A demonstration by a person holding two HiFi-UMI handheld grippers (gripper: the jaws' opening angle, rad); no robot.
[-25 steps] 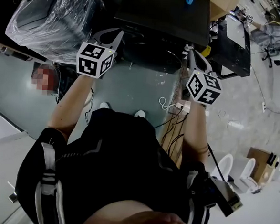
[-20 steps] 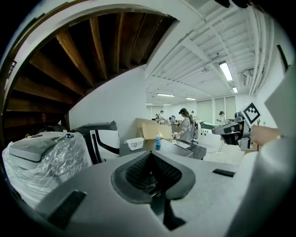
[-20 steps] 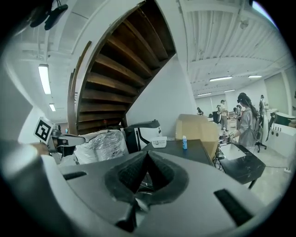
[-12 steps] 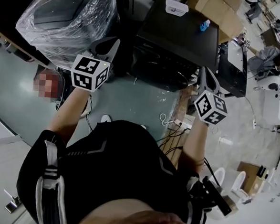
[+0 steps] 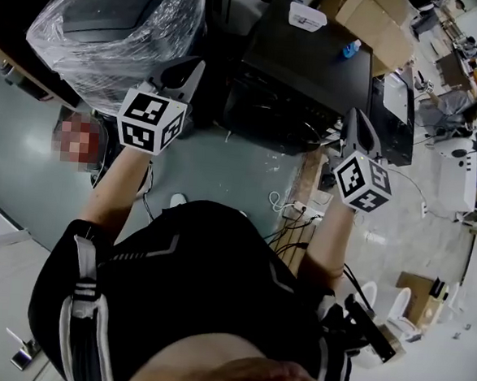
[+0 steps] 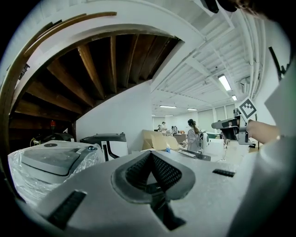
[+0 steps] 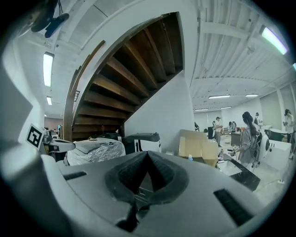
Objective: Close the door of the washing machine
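Rising over the last second, the left gripper (image 5: 194, 67) and the right gripper (image 5: 353, 120) each kept its jaws pressed together on nothing and pointed roughly level. Ahead of them, between their tips, stood the black box-shaped washing machine (image 5: 305, 60), touched by neither. A grey plastic-wrapped appliance (image 5: 112, 22) sat beyond the left gripper. The machine's dark front hid how its door stood, so the raised grippers suited either reaching in to push or drawing away afterwards.

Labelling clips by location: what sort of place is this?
Probably an open workshop or lab hall: a grey appliance wrapped in clear plastic, brown cardboard boxes, and a curved wooden staircase overhead.
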